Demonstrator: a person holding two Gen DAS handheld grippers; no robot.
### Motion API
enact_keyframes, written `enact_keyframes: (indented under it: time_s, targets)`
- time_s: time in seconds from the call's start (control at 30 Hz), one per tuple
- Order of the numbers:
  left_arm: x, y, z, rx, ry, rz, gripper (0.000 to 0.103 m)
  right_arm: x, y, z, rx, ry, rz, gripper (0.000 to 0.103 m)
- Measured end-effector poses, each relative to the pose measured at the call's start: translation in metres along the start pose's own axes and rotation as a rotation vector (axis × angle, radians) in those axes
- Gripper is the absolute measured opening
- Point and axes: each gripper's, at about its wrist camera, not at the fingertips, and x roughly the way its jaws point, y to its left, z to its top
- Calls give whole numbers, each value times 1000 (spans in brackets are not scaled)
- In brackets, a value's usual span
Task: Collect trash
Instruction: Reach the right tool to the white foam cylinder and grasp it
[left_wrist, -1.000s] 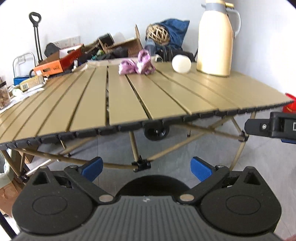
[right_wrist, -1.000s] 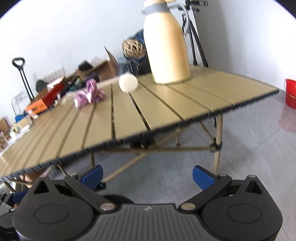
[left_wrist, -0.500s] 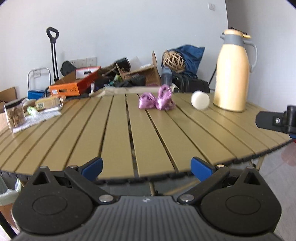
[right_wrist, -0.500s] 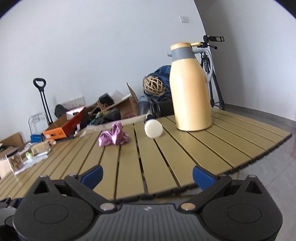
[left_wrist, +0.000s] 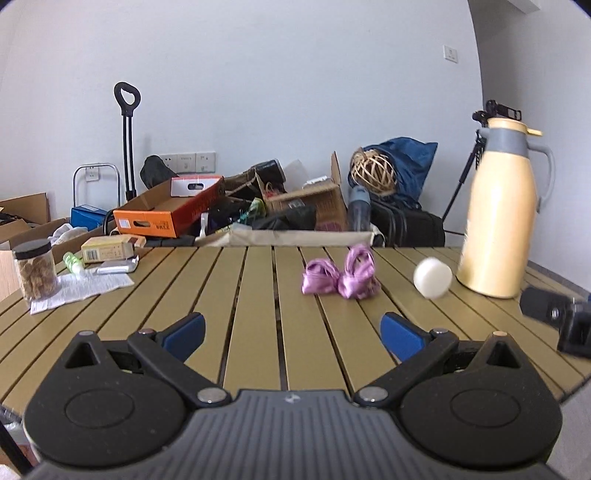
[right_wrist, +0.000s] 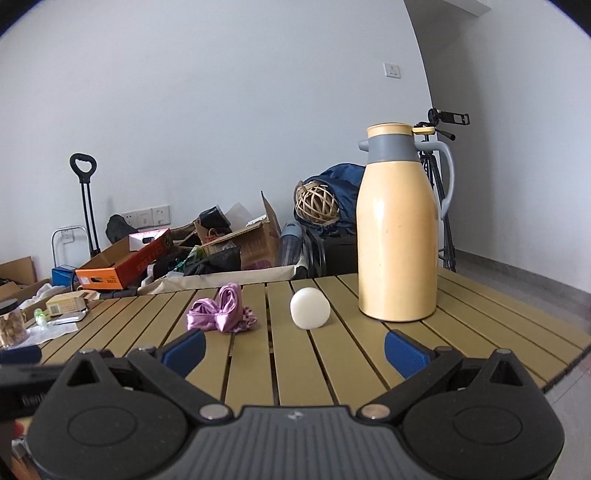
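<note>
Slatted table (left_wrist: 258, 332) | both hand-held grippers (left_wrist: 291, 328) (right_wrist: 293, 347) wide apart, empty (labels unreadable)

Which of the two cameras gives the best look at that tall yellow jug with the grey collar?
The right wrist view: the tall cream-yellow thermos jug with grey collar stands whole, sharp and near centre. The left wrist view shows it at the right edge, blurred.

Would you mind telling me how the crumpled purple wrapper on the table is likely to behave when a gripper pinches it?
The purple wrapper looks thin, creased and shiny, so it will probably crush flat and may slip. It seems very light, so a nudge would likely slide it along the slatted table rather than roll it, unlike the white ball beside it.
</note>
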Motion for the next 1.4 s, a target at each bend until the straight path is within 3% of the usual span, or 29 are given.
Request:
enact_keyframes:
  time_s: [0.3, 0.8, 1.0, 1.23, 1.4]
  targets:
    - [43, -6, 28, 5, -25, -21, 103, 56, -2, 8, -37, 35, 12, 103]
    - [133, -10, 66, 15, 9, -81, 103, 148, -2, 27, -120, 100, -41, 103]
    - [176, -1, 71, -20, 113, -120, 103, 206, 0, 40, -120, 174, -65, 103]
    - [204, 11, 66, -41, 163, -129, 103, 263, 4, 42, -103, 265, -94, 101]
    - [216, 15, 63, -61, 207, -140, 103, 294, 4, 38, -92, 321, -123, 92]
